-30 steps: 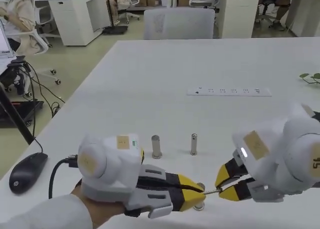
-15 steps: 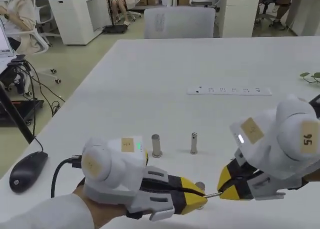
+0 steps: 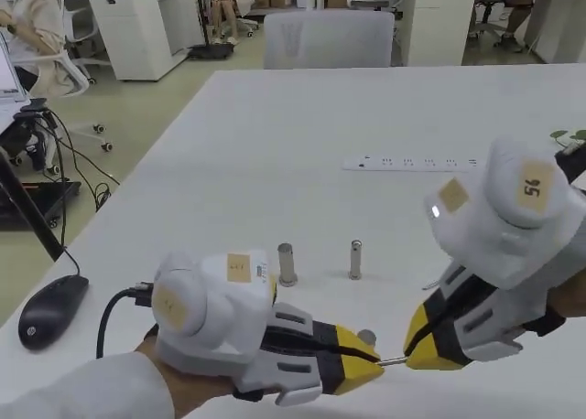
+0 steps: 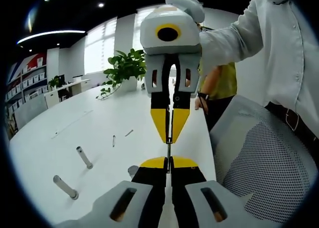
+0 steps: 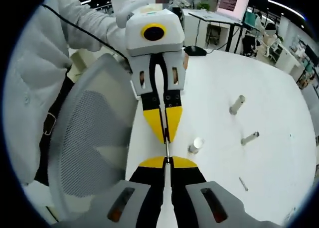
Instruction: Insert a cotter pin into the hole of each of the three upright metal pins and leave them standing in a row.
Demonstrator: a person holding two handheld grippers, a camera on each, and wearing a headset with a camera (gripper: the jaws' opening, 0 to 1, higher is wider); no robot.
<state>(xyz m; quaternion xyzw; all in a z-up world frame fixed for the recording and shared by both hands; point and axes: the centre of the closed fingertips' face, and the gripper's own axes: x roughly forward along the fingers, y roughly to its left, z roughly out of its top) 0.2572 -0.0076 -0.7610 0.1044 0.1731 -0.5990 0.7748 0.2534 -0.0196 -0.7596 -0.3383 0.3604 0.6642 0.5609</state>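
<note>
Two upright metal pins (image 3: 287,264) (image 3: 355,260) stand side by side on the white table (image 3: 275,154). A third metal pin (image 3: 366,337) peeks out behind the left gripper's tips. My left gripper (image 3: 369,363) and right gripper (image 3: 414,353) meet tip to tip at the table's near edge. A thin cotter pin (image 3: 392,360) spans the gap, and both are shut on it. In the left gripper view the cotter pin (image 4: 168,151) runs from my left gripper (image 4: 168,162) up to the right gripper (image 4: 169,138). The right gripper view shows the same cotter pin (image 5: 167,149) beside the near metal pin (image 5: 196,145).
A loose cotter pin (image 3: 430,284) lies right of the standing pins; two loose pins (image 4: 113,140) (image 4: 129,133) show in the left gripper view. A power strip (image 3: 419,166) lies farther back, a mouse (image 3: 50,311) and cable at left, plant leaves (image 3: 569,137) at right.
The right gripper's body has swung upward and tipped steeper, while its tips stay at the cotter pin. The left gripper has hardly moved.
</note>
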